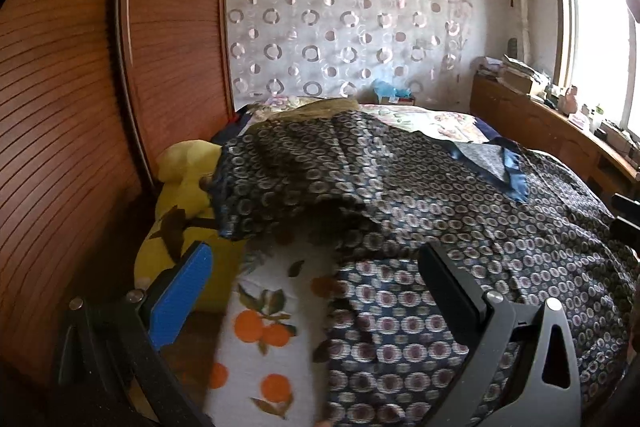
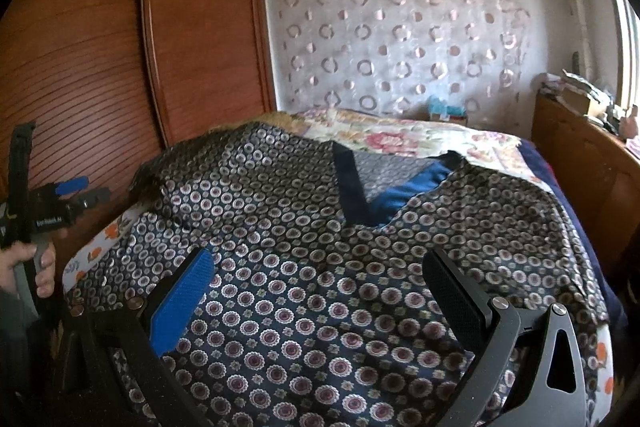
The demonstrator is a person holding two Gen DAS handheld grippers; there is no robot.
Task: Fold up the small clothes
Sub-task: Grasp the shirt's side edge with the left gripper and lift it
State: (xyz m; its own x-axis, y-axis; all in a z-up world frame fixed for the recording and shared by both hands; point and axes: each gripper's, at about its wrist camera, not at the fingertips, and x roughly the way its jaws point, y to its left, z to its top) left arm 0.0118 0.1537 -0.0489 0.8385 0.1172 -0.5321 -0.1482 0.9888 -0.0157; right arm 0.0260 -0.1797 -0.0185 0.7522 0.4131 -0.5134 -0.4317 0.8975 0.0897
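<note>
A dark navy garment (image 1: pixel 420 195) printed with small pale rings lies spread over the bed; its blue collar opening (image 2: pixel 384 187) faces the far side. Its left sleeve part is folded over and hangs past the bed's left edge (image 1: pixel 256 187). My left gripper (image 1: pixel 316 283) is open and empty above the garment's near left edge. My right gripper (image 2: pixel 320 283) is open and empty above the garment's near middle (image 2: pixel 320 267). The left gripper also shows at the far left of the right wrist view (image 2: pixel 68 199), held in a hand.
A white sheet with orange fruit print (image 1: pixel 256 339) covers the bed under the garment. A yellow plush toy (image 1: pixel 188 187) sits between bed and wooden wardrobe (image 1: pixel 60 147). A floral quilt (image 2: pixel 400 139) lies at the far end. A cluttered wooden shelf (image 1: pixel 540 115) runs along the right.
</note>
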